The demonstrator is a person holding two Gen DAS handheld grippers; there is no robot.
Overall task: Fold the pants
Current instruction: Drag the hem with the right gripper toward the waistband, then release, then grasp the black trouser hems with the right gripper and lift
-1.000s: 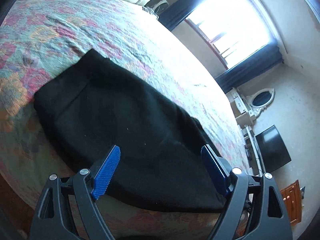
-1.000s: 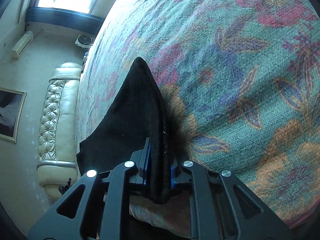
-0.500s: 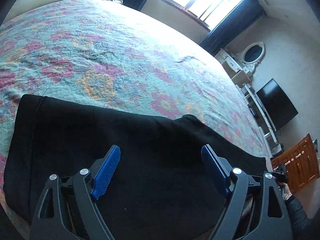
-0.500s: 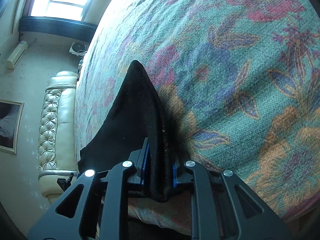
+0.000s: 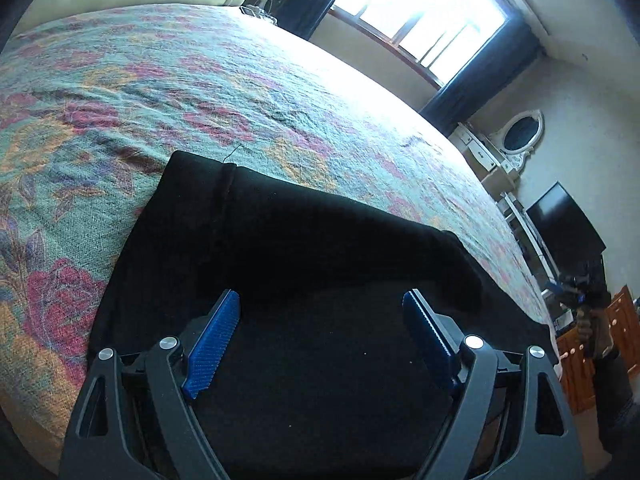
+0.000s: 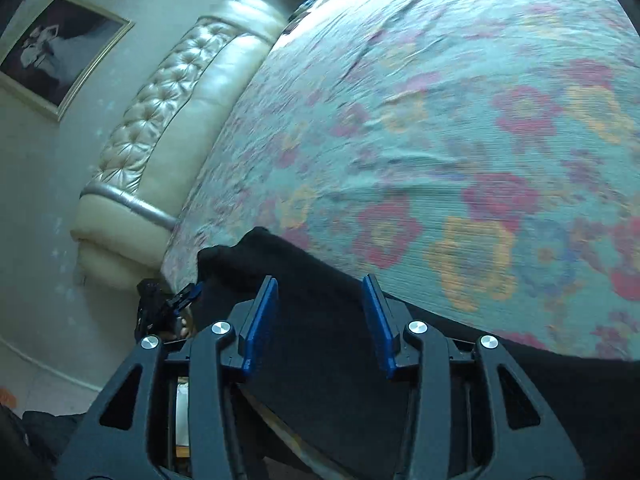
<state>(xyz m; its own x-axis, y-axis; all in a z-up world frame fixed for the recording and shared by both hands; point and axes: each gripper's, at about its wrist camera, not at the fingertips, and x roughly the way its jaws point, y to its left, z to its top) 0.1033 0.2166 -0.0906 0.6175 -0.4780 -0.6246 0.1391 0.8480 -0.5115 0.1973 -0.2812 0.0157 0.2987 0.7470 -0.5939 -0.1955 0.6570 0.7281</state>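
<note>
The black pants (image 5: 304, 248) lie folded on the floral bedspread (image 5: 160, 92) near the bed's front edge. My left gripper (image 5: 320, 320) is open and empty, its blue pads above the cloth, touching nothing that I can see. In the right wrist view the pants (image 6: 320, 292) run along the bottom of the frame. My right gripper (image 6: 320, 312) is open and empty just above their edge. The right gripper also shows small at the far right of the left wrist view (image 5: 572, 284), and the left gripper at the lower left of the right wrist view (image 6: 176, 300).
A cream tufted headboard (image 6: 160, 120) stands at the bed's end, with a framed picture (image 6: 56, 44) on the wall. A bright window (image 5: 424, 12), a white dresser with an oval mirror (image 5: 520, 136), a black TV (image 5: 564, 228) and a wooden cabinet (image 5: 600, 344) line the far side.
My right gripper has opened and let go of the pants' edge, and has swung away fast; its view is blurred. My left gripper stayed open and drifted over the pants.
</note>
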